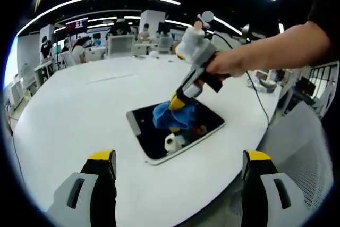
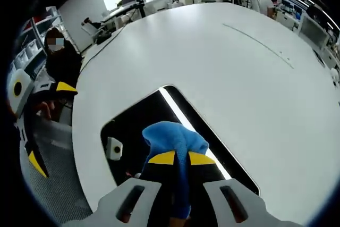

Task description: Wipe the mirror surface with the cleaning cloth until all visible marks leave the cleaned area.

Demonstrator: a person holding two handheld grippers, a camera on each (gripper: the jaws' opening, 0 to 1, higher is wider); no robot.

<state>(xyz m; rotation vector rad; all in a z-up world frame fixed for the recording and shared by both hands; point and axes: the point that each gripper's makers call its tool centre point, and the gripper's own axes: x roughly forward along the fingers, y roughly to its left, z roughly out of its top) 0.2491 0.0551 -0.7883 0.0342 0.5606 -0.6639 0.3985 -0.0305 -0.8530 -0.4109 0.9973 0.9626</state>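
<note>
— White round table (image 1: 79, 104) under us, office desks and ceiling strip lights behind. Starting from the left: where do we stand?

— Our left gripper (image 1: 179, 160) hangs back at the table edge, jaws spread wide with nothing between them. It looks across at the mirror (image 1: 154, 144), which lies flat near the table's near edge, a rounded dark rectangle whose long axis runs slantwise across the left gripper view.

— And the cloth?

— The blue cloth (image 1: 172, 115) sits bunched on the mirror's middle, pinched in our right gripper (image 1: 178, 102), which reaches down onto it from the right. In the right gripper view the jaws are closed on the cloth (image 2: 178, 139), the wad pressed to the glass just ahead of the fingertips, so the right hand is clearly the nearer one.

— So which way do we stroke?

— We judge along the long axis; the mirror (image 2: 133, 118) stretches away to either side of the wad.

— What can't we make out?

— Marks. The glass shows dark reflections, so smears are hard to tell, and the cloth hides the patch beneath it.
</note>
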